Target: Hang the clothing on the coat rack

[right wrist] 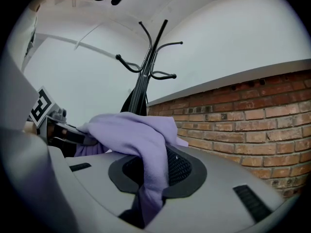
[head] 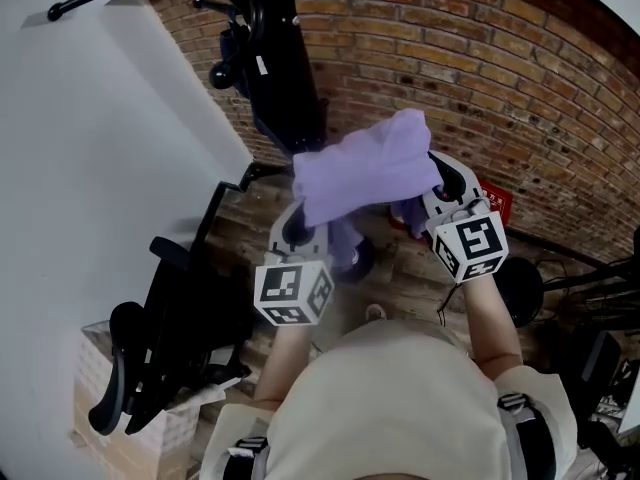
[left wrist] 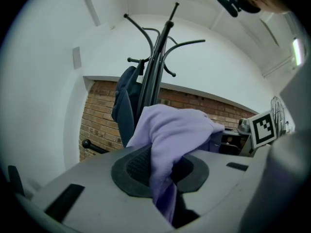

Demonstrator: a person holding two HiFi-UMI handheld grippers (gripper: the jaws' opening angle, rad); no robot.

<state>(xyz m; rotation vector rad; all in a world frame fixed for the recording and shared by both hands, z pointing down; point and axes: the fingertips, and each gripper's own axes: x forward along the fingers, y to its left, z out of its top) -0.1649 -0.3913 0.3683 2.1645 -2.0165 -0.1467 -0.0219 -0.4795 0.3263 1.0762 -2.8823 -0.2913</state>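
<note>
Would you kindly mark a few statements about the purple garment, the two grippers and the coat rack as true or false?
1. The left gripper and the right gripper both have their jaws closed on the purple garment. True.
2. The purple garment hangs from a hook of the coat rack. False: it is held up between the two grippers, short of the rack.
3. A dark garment already hangs on the coat rack. True.
4. The wall behind the rack is brick all the way up. False: only its lower part is brick, and above that it is white.
</note>
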